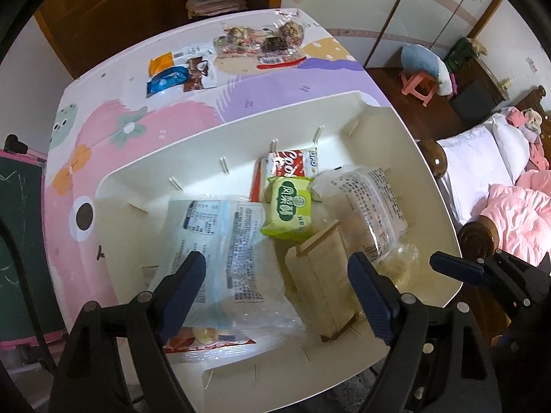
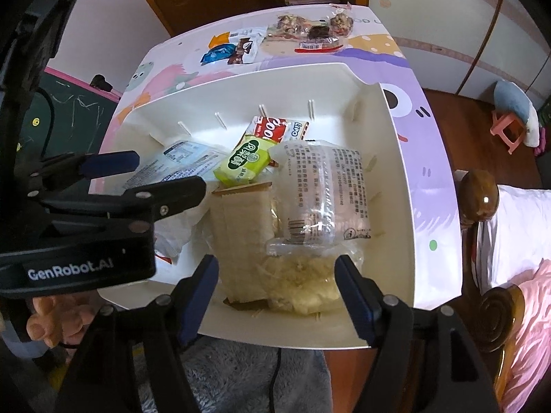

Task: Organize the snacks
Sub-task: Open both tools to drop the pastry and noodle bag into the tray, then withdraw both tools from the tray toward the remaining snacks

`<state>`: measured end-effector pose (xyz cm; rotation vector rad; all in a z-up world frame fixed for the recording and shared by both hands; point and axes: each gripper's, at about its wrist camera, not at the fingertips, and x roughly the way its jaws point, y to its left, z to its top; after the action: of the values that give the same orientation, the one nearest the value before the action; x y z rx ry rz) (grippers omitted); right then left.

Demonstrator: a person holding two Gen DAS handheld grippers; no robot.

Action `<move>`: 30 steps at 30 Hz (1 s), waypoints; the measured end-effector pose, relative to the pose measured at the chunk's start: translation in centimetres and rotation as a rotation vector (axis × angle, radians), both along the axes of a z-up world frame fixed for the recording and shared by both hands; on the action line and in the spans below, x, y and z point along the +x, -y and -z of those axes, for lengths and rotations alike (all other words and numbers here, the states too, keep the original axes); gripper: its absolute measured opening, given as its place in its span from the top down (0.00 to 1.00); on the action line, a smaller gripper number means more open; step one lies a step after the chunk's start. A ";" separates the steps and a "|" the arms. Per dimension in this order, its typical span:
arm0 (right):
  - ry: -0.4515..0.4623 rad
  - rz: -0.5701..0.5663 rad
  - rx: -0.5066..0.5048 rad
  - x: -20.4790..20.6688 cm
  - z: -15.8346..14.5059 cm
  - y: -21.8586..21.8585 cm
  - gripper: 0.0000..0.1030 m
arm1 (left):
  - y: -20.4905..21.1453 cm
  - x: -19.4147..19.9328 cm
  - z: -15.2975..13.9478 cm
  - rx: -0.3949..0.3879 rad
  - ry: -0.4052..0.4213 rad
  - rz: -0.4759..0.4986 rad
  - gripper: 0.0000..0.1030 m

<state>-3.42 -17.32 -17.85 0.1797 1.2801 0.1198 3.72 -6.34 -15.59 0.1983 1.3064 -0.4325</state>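
A: What holds the snacks?
B: A white bin [image 1: 427,186] on the cartoon-print table [image 1: 103,130]. Inside lie a green packet [image 1: 287,208], a red-and-white packet [image 1: 292,163], clear printed bags and a beige divider [image 1: 320,275].
A: And the tongs?
B: Left gripper [image 1: 277,296] and right gripper [image 2: 275,296] both gape wide, empty, over the bin's near edge. More snacks [image 1: 175,74] sit at the table's far side, well apart

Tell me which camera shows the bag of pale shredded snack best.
Right wrist: the shredded snack bag lies unobstructed between its open fingers. In the left wrist view only a sliver shows beside a finger.
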 end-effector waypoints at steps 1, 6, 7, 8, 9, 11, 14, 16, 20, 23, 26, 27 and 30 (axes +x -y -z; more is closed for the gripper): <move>0.003 -0.002 -0.004 0.1 -0.1 -0.1 0.32 | -0.2 0.1 -0.1 -0.003 0.003 -0.004 0.19; 0.009 -0.008 -0.012 0.6 -0.4 -0.3 0.32 | -0.9 0.5 -0.7 -0.005 0.018 -0.021 0.19; 0.009 -0.009 -0.011 0.8 -0.5 -0.3 0.32 | -1.1 0.7 -0.9 -0.003 0.024 -0.025 0.19; 0.008 -0.011 -0.010 0.8 -0.5 -0.3 0.32 | -1.1 0.8 -1.0 -0.003 0.028 -0.027 0.19; 0.009 -0.011 -0.010 0.9 -0.6 -0.2 0.32 | -1.3 0.9 -1.2 -0.002 0.034 -0.029 0.19; 0.016 -0.007 -0.021 1.3 -0.9 -0.1 0.32 | -1.5 1.2 -1.6 -0.003 0.045 -0.033 0.19; 0.014 0.001 -0.017 1.9 -1.2 0.2 0.32 | -1.6 1.9 -2.2 -0.006 0.057 -0.039 0.19; 0.014 0.013 -0.015 2.5 -1.5 0.6 0.32 | -1.7 2.4 -2.8 -0.011 0.069 -0.044 0.19; 0.033 0.042 -0.028 3.5 -2.3 1.6 0.32 | -1.7 3.6 -3.7 -0.012 0.099 -0.047 0.19; 0.049 0.071 -0.027 4.7 -3.0 2.8 0.32 | -1.7 4.7 -4.1 -0.014 0.112 -0.054 0.19; 0.065 0.090 -0.021 6.0 -3.7 3.9 0.32 | -1.6 6.0 -4.5 -0.019 0.117 -0.065 0.19; 0.071 0.095 -0.020 6.4 -4.0 4.3 0.32 | -1.7 6.4 -4.6 -0.020 0.120 -0.069 0.19; 0.095 0.107 -0.015 7.8 -5.0 5.3 0.32 | -1.6 8.0 -5.1 -0.022 0.134 -0.079 0.19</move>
<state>4.43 -22.59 -12.88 0.2267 1.1744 0.0267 11.71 -4.71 -10.49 0.1545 1.1739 -0.3603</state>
